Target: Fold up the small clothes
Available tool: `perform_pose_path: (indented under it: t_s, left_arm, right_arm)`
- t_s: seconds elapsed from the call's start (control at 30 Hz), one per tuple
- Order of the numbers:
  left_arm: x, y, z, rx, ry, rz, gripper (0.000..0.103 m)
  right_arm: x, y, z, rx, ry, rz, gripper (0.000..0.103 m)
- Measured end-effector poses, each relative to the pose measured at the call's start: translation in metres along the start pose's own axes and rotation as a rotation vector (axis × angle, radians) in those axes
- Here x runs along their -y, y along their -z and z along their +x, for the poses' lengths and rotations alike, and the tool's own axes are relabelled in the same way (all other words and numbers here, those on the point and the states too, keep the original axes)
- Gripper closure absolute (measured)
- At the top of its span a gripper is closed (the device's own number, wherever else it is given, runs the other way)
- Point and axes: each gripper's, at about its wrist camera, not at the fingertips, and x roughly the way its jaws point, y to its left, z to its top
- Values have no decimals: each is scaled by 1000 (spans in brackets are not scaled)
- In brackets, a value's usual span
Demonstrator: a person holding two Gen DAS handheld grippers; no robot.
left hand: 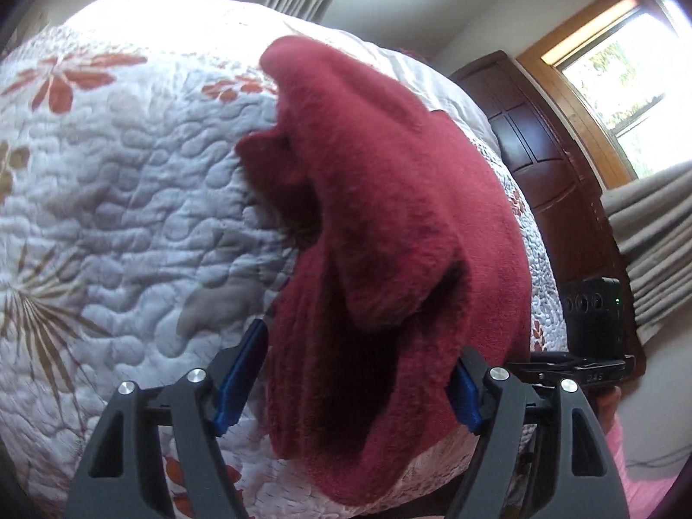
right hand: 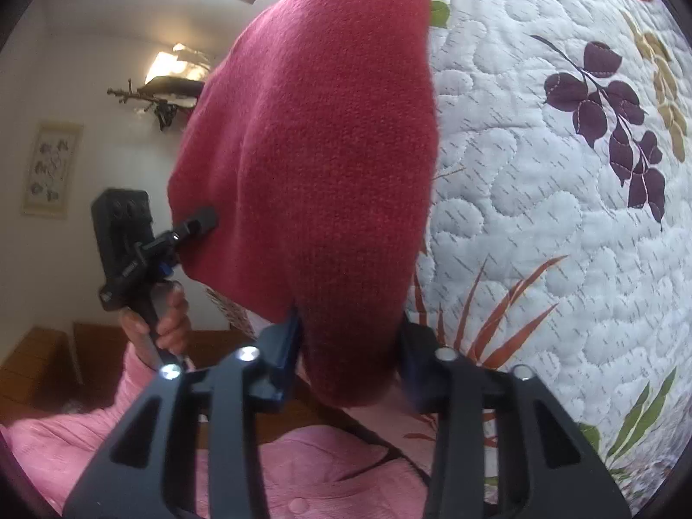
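A dark red knitted garment (left hand: pixel 389 225) of fuzzy wool hangs lifted above the quilted bedspread (left hand: pixel 121 199), bunched into deep folds, one loose flap drooping forward; its far end still touches the bed.

Red cloth hid both tools' fingertips

In the left wrist view the red garment (left hand: pixel 389 225) draped over the left tool (left hand: pixel 346 372), so its blue pads (left hand: pixel 240 372) showed only in part and the grip point was covered. In the right wrist view the same cloth masked the right tool (right hand: pixel 350 346), the right-hand pad nearly lost in shadow. The garment's top ran off the frame there. The bed quilt (right hand: pixel 540 225) beneath it was hidden, and the person's hand (right hand: pixel 166 324) was partly blocked.
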Motion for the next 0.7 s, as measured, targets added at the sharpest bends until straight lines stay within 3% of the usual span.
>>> perform_pose_path:
  t_s: [0.03, 0.2, 0.33, 0.47, 0.57, 0.7]
  left_arm:
    - [0, 1, -1, 2, -1, 0, 27]
    - [10, 6, -6, 20, -45, 55, 27]
    - [2, 12, 1, 1, -60, 45, 26]
    - [-7, 17, 4, -3, -45, 30, 25]
    - [-5, 18, 3, -4, -58, 37, 24]
    - [4, 19, -2, -12, -76, 16, 22]
  right_arm:
    - [-3, 0, -5, 6, 3, -8, 76]
    - [-15, 3, -33, 47, 81, -58, 80]
    - [-20, 0, -19, 24, 173, -61, 80]
    - [-18, 0, -15, 28, 182, -33, 78]
    - [-25, 2, -13, 40, 197, -39, 75]
    - [-40, 2, -15, 65, 290, -82, 58]
